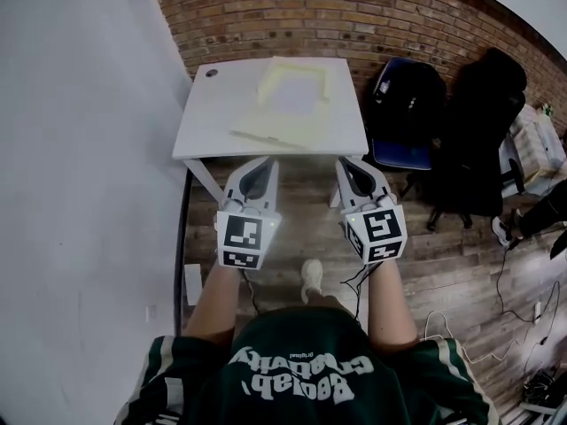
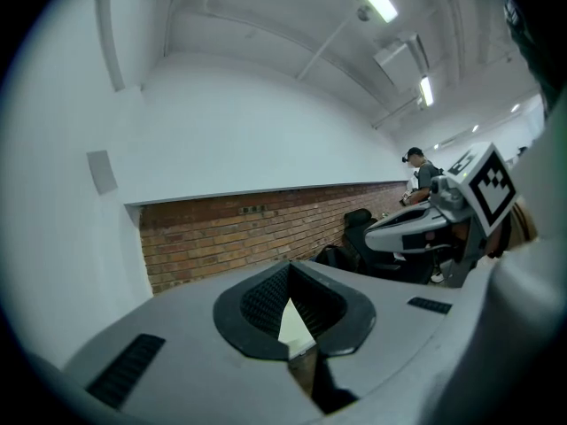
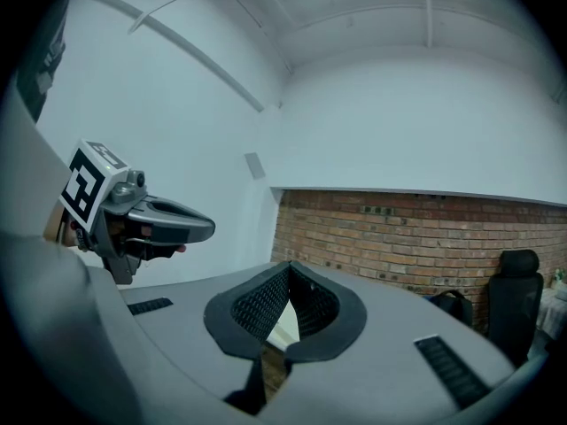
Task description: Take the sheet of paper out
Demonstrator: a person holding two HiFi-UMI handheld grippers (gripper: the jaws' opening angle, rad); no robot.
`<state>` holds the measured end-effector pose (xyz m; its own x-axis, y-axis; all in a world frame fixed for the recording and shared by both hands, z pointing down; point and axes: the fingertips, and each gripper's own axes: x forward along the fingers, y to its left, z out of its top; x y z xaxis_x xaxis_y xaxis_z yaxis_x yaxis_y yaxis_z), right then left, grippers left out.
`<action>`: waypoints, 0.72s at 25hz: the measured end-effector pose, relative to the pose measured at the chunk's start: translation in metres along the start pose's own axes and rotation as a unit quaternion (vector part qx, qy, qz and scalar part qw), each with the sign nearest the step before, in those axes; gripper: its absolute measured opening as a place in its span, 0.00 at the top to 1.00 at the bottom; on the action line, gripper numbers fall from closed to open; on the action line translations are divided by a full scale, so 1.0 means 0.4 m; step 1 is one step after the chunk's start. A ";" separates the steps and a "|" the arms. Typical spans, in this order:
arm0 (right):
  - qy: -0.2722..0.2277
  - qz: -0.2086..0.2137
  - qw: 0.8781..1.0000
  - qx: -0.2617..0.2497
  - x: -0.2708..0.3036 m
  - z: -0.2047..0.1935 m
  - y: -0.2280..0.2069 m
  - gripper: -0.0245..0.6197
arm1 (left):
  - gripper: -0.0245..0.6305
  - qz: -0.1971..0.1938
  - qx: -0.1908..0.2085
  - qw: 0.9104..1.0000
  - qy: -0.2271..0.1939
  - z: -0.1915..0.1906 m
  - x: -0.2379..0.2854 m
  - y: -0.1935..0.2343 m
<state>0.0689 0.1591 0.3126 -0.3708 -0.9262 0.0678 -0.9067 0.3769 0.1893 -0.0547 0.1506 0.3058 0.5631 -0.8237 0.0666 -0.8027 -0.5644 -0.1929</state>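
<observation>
Though both jaws are together, the paper (image 1: 292,96) lies ahead — apart.

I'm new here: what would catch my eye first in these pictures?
The left gripper and right gripper, each carrying a marker cube, point shut and empty at a white table ahead. A pale yellow folder lies on it, with a brick wall behind and black chairs to the right.
</observation>
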 end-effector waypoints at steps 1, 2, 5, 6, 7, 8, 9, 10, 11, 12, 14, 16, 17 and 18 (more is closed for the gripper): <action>-0.001 0.004 1.000 -0.002 0.032 0.002 -0.024 0.97 | 0.96 0.004 -0.001 1.000 0.000 0.003 0.033 0.012; -0.003 0.009 1.000 -0.004 0.064 0.005 -0.047 0.97 | 0.96 0.009 -0.002 1.000 0.000 0.006 0.066 0.026; -0.005 0.030 0.999 -0.009 0.153 0.004 -0.101 0.97 | 0.96 0.026 -0.003 1.000 0.003 0.007 0.157 0.063; -0.006 0.036 0.999 -0.010 0.179 0.001 -0.119 0.97 | 0.96 0.031 -0.004 1.000 0.005 0.006 0.185 0.072; -0.006 0.041 0.999 -0.010 0.203 -0.003 -0.138 0.97 | 0.96 0.036 -0.004 0.999 0.006 0.004 0.213 0.080; -0.006 0.045 0.999 -0.010 0.226 -0.007 -0.157 0.97 | 0.96 0.040 -0.005 0.999 0.008 0.003 0.240 0.088; -0.006 0.048 0.999 -0.010 0.248 -0.009 -0.175 0.97 | 0.96 0.044 -0.005 0.999 0.009 0.002 0.265 0.096; -0.007 0.051 0.999 -0.011 0.269 -0.011 -0.192 0.97 | 0.96 0.047 -0.006 0.999 0.010 0.003 0.288 0.103; -0.008 0.055 0.998 -0.011 0.288 -0.011 -0.207 0.97 | 0.96 0.051 -0.007 0.999 0.010 0.003 0.311 0.110; -0.008 0.058 0.998 -0.011 0.306 -0.012 -0.222 0.97 | 0.96 0.053 -0.007 0.998 0.011 0.004 0.331 0.117; -0.009 0.063 0.998 -0.009 0.337 -0.015 -0.247 0.97 | 0.96 0.058 -0.008 0.998 0.013 0.002 0.369 0.130; -0.009 0.068 0.998 -0.004 0.363 -0.023 -0.267 0.97 | 0.96 0.061 -0.008 0.998 0.017 -0.002 0.401 0.144; -0.008 0.070 0.998 -0.003 0.375 -0.028 -0.276 0.97 | 0.96 0.063 -0.009 0.998 0.019 -0.005 0.415 0.151; -0.006 0.072 0.997 -0.001 0.386 -0.035 -0.284 0.97 | 0.96 0.065 -0.010 0.998 0.021 -0.008 0.429 0.158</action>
<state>0.1175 -0.0268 0.3151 -0.4991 -0.8626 0.0824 -0.8438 0.5054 0.1804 -0.0093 -0.0264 0.3083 0.4448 -0.8917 0.0838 -0.8726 -0.4525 -0.1836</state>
